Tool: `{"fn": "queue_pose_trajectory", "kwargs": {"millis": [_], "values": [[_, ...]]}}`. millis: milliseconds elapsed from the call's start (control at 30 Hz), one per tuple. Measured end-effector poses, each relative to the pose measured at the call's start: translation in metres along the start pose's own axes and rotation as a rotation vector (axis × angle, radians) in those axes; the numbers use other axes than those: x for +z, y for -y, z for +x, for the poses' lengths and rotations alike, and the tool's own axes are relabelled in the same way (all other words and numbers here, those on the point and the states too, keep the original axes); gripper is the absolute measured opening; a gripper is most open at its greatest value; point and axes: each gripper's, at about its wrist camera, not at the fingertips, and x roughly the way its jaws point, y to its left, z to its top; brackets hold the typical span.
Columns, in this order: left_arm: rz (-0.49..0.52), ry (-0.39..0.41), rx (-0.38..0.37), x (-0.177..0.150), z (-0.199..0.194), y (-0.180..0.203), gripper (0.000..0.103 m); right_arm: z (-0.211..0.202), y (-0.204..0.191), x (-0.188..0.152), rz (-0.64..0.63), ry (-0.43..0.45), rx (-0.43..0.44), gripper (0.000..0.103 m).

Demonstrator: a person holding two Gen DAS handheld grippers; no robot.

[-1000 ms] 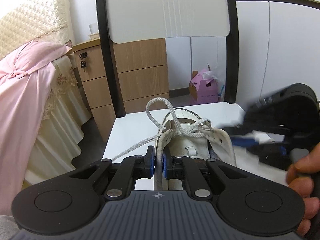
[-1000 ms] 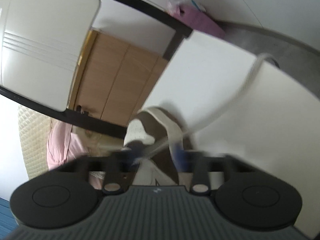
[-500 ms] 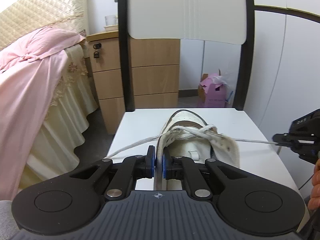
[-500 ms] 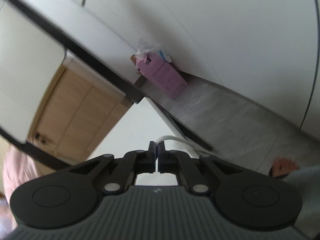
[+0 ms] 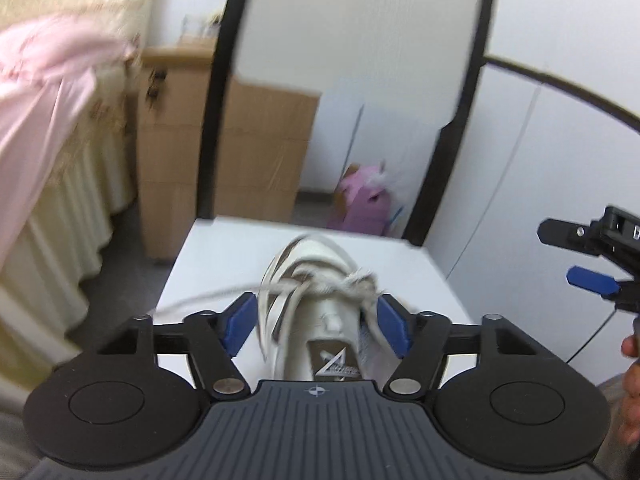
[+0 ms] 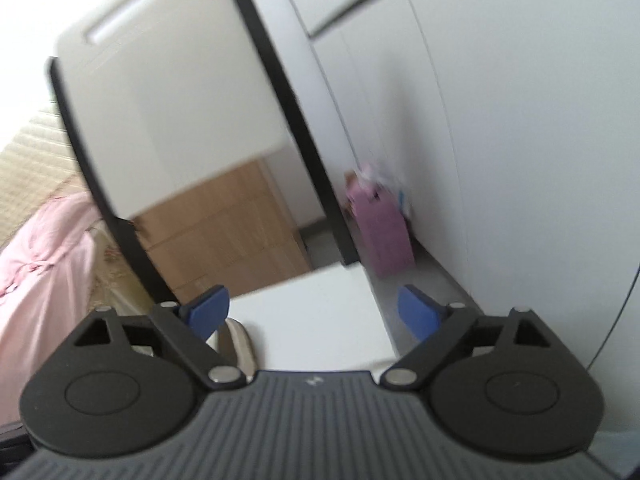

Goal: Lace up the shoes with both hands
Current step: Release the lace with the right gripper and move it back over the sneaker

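Observation:
A white and brown shoe (image 5: 320,320) lies on the white chair seat (image 5: 224,264), heel end toward me. Its white lace (image 5: 336,284) is crossed in a knot over the tongue, and one loose end (image 5: 192,302) trails left. My left gripper (image 5: 316,326) hovers at the shoe's near end with its jaws opening; the shoe shows between the blue pads (image 5: 240,322), which do not press on it. My right gripper (image 5: 568,258) hangs off the seat's right edge, jaws opening and nothing between them. From the right wrist view, the right gripper (image 6: 314,312) is above the seat (image 6: 320,320), with only a bit of shoe (image 6: 236,344) showing.
The chair's white backrest (image 5: 360,20) in its black frame rises behind the shoe. A wooden drawer cabinet (image 5: 256,152) and a bed with a pink cover (image 5: 48,92) stand to the left. A pink box (image 5: 364,204) sits on the floor by the white wall. A hand (image 5: 632,380) is at the right.
Both grippers were shut on the lace ends and pulled the loop tight; both have now let go and opened. The right gripper has risen and rolled.

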Motion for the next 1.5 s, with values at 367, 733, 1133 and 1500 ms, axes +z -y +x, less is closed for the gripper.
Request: {"fn": "queue_pose_trajectory", "kwargs": {"millis": [367, 733, 1133, 1500], "values": [[0.034, 0.053, -0.115, -0.008, -0.043, -0.019, 0.091, -0.012, -0.049, 0.006, -0.017, -0.143, 0.163, 0.103], [-0.195, -0.032, 0.010, 0.005, -0.018, -0.077, 0.092, 0.026, -0.095, -0.033, -0.168, -0.278, 0.177, 0.103], [-0.531, -0.153, -0.092, 0.015, 0.041, -0.137, 0.092, 0.069, -0.111, -0.050, -0.263, -0.347, 0.147, 0.103], [-0.730, -0.213, -0.164, 0.006, 0.057, -0.158, 0.091, 0.094, -0.076, -0.047, -0.111, -0.412, -0.026, 0.103]]}}
